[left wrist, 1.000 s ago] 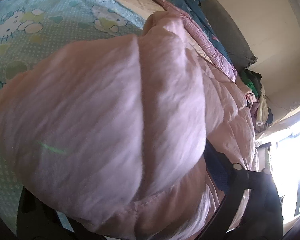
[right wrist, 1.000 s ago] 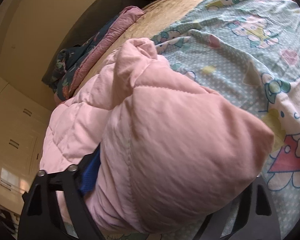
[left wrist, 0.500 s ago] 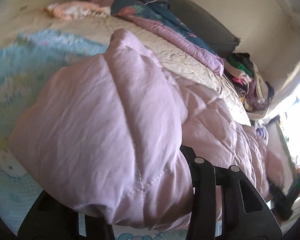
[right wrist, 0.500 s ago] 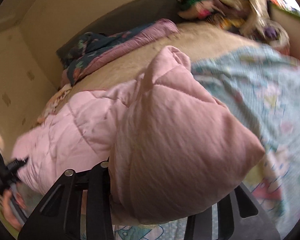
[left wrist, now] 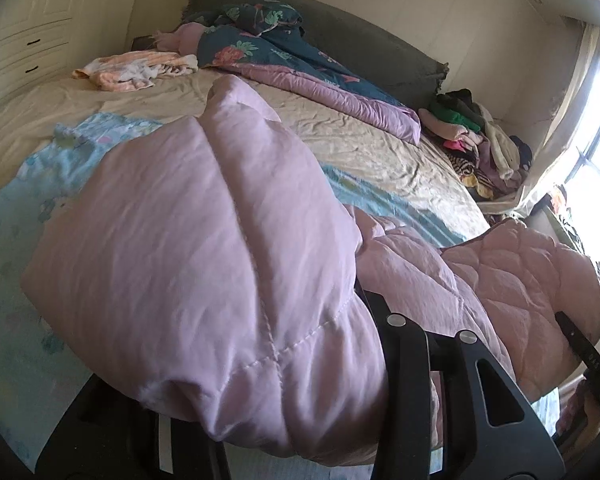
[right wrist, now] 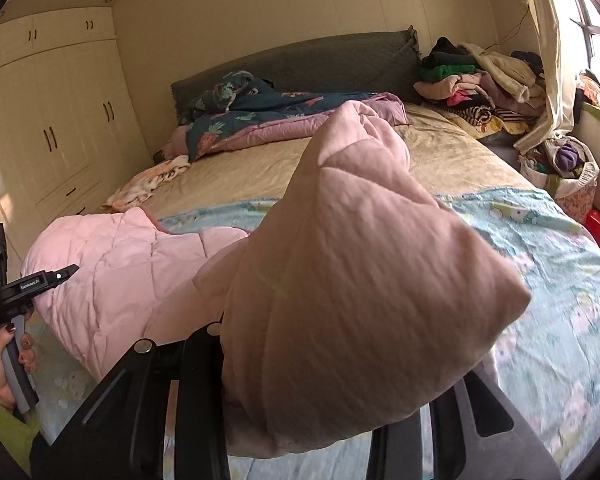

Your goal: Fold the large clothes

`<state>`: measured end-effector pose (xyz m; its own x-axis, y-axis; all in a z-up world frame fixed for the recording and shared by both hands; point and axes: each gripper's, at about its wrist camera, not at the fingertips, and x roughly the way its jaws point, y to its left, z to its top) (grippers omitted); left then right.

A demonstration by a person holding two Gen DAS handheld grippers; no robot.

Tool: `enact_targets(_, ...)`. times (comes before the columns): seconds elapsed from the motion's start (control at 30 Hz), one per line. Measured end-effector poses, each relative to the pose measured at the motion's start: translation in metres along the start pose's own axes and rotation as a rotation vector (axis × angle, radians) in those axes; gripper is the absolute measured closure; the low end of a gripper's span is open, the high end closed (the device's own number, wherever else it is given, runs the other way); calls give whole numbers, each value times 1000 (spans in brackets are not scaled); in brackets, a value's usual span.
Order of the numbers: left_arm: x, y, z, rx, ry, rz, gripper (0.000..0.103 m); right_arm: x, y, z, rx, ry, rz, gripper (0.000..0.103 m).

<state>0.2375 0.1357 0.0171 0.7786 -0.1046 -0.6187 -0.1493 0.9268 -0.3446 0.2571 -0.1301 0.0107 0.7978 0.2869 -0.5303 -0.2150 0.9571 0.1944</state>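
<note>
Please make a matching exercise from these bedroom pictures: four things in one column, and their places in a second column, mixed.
Things:
1. pink quilt
2. floral duvet
3. clothes pile
4. wardrobe

Places:
a. bunched along the headboard
b. against the wall on the far side of the bed from the window
c. held in both claws
d. heaped at the bed's window-side corner

Pairs: 1-c, 2-a, 3-d, 4-b

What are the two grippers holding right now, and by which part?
Both are shut on the pink quilted padded jacket: the left gripper and right gripper each clamp a bunched end of it, lifted off the bed.
</note>
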Motion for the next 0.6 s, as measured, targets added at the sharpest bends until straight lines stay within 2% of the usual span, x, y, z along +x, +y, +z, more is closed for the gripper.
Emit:
enact_targets(0.4,-32,12,-61,36,21,23,67,-26,-16,-68,86,67,-36,70)
enact_targets(0.6,-28,28,-85,13,48,38,61,-19,-34,-102,204,130,-46,59)
